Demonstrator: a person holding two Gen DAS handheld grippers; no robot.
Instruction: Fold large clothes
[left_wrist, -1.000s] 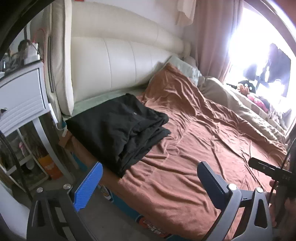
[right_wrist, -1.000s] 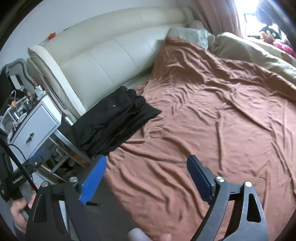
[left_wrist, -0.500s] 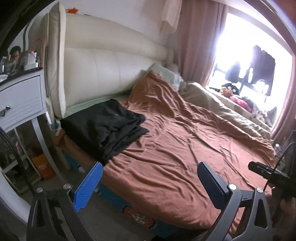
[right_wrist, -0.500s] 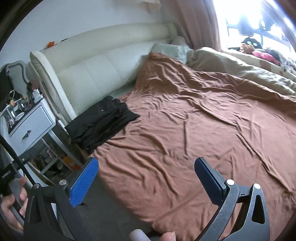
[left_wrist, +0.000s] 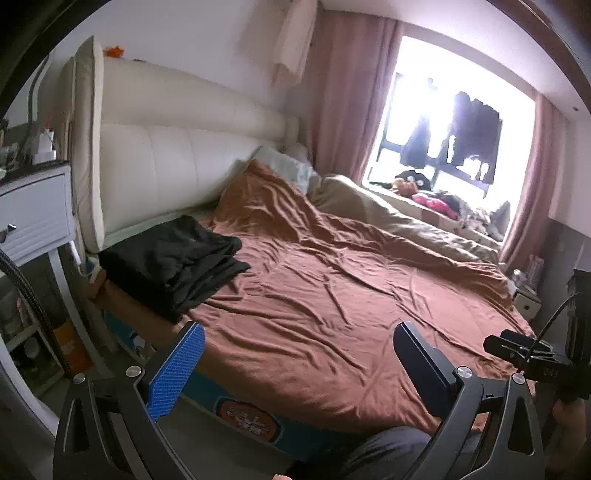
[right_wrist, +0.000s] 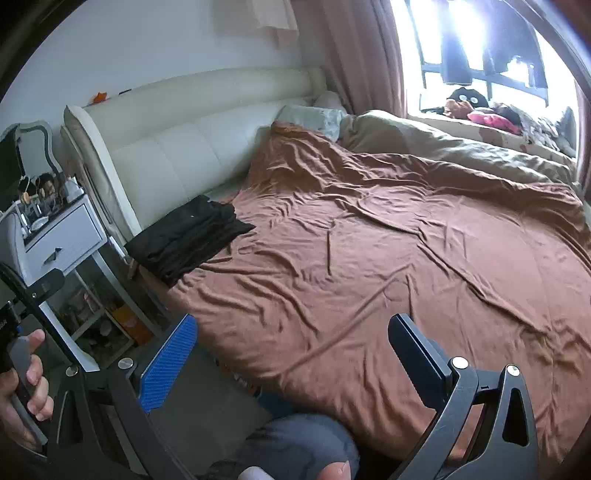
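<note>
Left wrist view: left gripper spread wide, nothing between its blue pad and dark pad, held off the near edge of the bed. Folded black garment stacked at the near-left corner of the brown bedspread, just below the cream padded headboard and beside the white nightstand. Well apart from both grippers. Pale green pillow and olive duvet bunched toward the far side, under the bright window (pink curtains on either side). Right gripper's dark tip at the right edge.

Right wrist view: right gripper likewise fully apart and empty, hanging over the bedspread's near edge. Black garment lying flat far up to the left, next to the nightstand. Left hand wrapped round its handle at the lower left edge. Grey-trousered knee at the bottom, between the fingers.
</note>
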